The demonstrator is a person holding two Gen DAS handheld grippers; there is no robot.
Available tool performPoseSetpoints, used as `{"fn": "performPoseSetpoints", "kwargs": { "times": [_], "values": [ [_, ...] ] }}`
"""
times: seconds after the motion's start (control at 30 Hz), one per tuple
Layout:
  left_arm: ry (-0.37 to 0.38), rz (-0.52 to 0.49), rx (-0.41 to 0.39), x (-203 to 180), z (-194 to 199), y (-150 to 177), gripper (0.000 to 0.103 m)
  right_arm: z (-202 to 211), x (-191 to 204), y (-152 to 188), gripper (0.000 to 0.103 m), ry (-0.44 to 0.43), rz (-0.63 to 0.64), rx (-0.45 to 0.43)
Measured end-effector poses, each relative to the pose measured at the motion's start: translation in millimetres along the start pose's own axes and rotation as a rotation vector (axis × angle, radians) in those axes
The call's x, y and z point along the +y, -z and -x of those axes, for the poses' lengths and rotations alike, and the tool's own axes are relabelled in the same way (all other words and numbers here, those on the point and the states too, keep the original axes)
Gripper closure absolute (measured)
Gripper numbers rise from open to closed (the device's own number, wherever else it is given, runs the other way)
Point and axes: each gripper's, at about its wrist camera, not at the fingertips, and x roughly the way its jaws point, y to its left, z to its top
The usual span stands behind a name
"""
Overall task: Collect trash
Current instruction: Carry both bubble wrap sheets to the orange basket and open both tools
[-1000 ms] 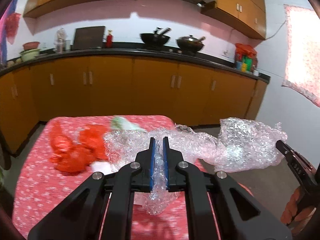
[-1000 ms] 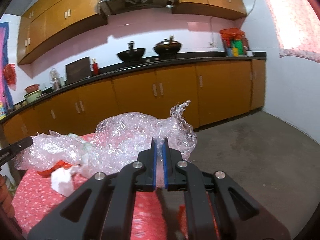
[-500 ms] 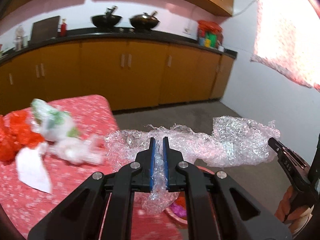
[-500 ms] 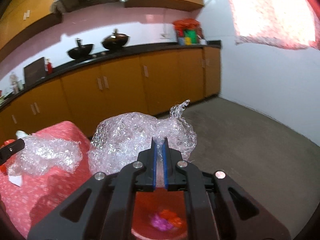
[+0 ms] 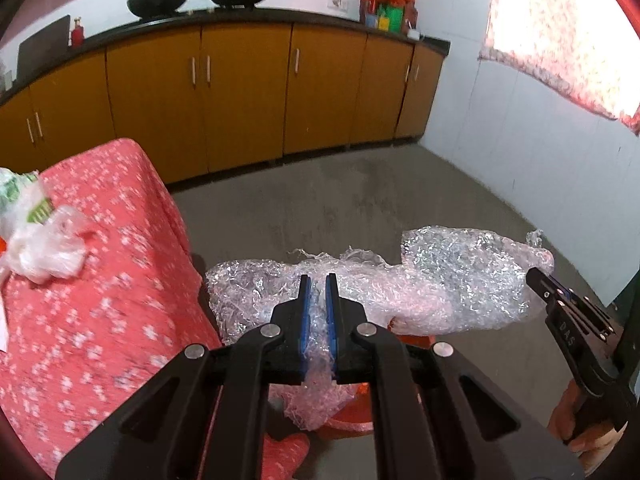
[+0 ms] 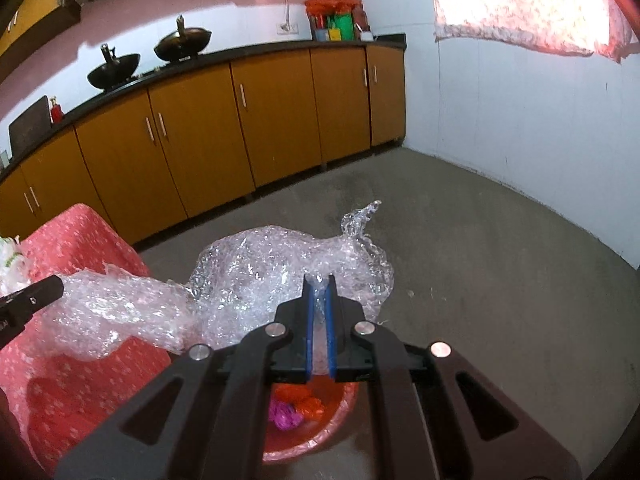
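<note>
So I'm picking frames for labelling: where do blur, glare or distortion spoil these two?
Left wrist: red flowered tablecloth and white plastic bags motion-smeared; curtained window blown out. Right wrist: sharper; clear bubble wrap sparkles with glare; orange cabinets bowed by fisheye.

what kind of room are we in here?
A home kitchen, most likely. Two woks stand on a dark counter above a run of orange cabinets, and the floor is bare concrete. A table in red floral cloth stands nearby.
</note>
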Motion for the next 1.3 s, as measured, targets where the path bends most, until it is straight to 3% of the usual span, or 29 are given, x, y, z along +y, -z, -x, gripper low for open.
{"fn": "performPoseSetpoints", "kwargs": {
  "times": [0.93,1.07,1.13,1.2,1.3],
  "values": [
    [0.005,-0.027,0.132,-26.9,-68.0,10.0,0.096,-72.5,28.4,10.6,0.095,-0.151,-0.002,0.143],
    [0.014,-0.036,0.14,-30.5,-72.8,10.7,0.096,-74.0,30.2,11.1,0.091,-0.174,-0.002,0.145],
    [0.018,-0.033,0.139,-31.8,-74.1,9.6,0.095,-73.0,28.4,10.7,0.082,-0.186,-0.002,0.14],
    [0.024,-0.032,0.144,-30.3,-75.6,9.7,0.089,-70.4,26.1,9.4,0.069,-0.192,-0.005,0.13],
    [0.026,-0.028,0.141,-29.0,-76.6,10.4,0.075,-67.5,23.3,7.7,0.068,-0.189,-0.011,0.123]
  ]
}}
